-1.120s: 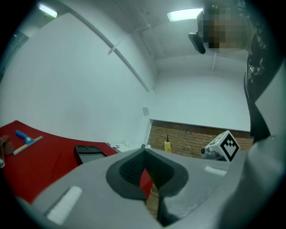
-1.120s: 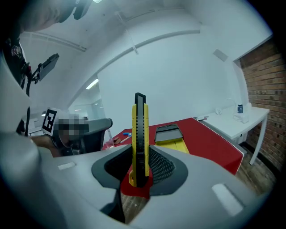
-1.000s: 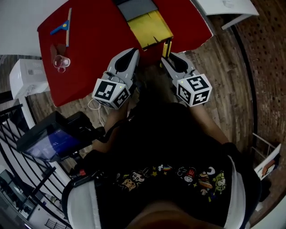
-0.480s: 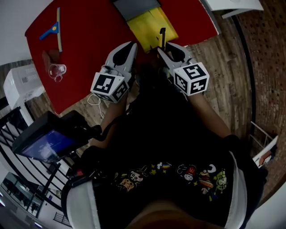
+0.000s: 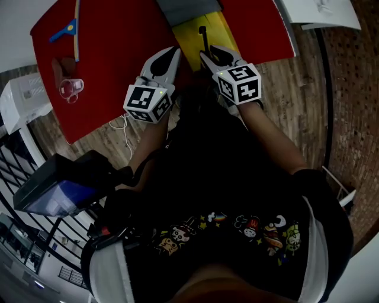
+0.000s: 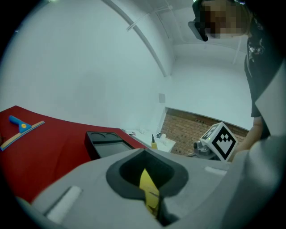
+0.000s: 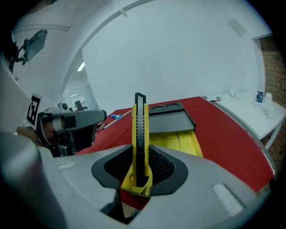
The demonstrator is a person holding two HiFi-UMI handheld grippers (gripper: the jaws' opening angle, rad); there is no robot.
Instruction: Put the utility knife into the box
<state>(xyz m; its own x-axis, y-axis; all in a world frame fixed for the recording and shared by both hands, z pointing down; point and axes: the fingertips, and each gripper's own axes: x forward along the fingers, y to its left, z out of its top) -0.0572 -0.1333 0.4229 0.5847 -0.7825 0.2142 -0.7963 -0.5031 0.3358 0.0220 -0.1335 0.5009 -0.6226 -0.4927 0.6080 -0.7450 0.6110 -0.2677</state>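
Observation:
A yellow-and-black utility knife [image 7: 139, 134] stands upright, its base clamped in my right gripper [image 7: 138, 181], which is shut on it. In the head view that right gripper [image 5: 205, 54] is at the near edge of the open yellow box [image 5: 192, 32] on the red table [image 5: 118, 65], and the knife [image 5: 202, 36] pokes up over the box. The box's dark grey lid tray [image 7: 170, 118] lies just beyond it. My left gripper [image 5: 172, 54] hovers beside the box's left side, jaws together and holding nothing. Through its jaw notch in the left gripper view a yellow sliver shows.
A blue-headed wooden squeegee [image 5: 68, 26] and a clear glass cup [image 5: 70, 89] lie on the table's left part. A white table [image 5: 323, 12] stands at the upper right, a white unit [image 5: 21, 100] at the left. A white cable [image 5: 123, 135] hangs off the table's near edge.
Both grippers have moved forward toward the box. The right one has carried the knife from off the table's edge to the yellow box's near edge.

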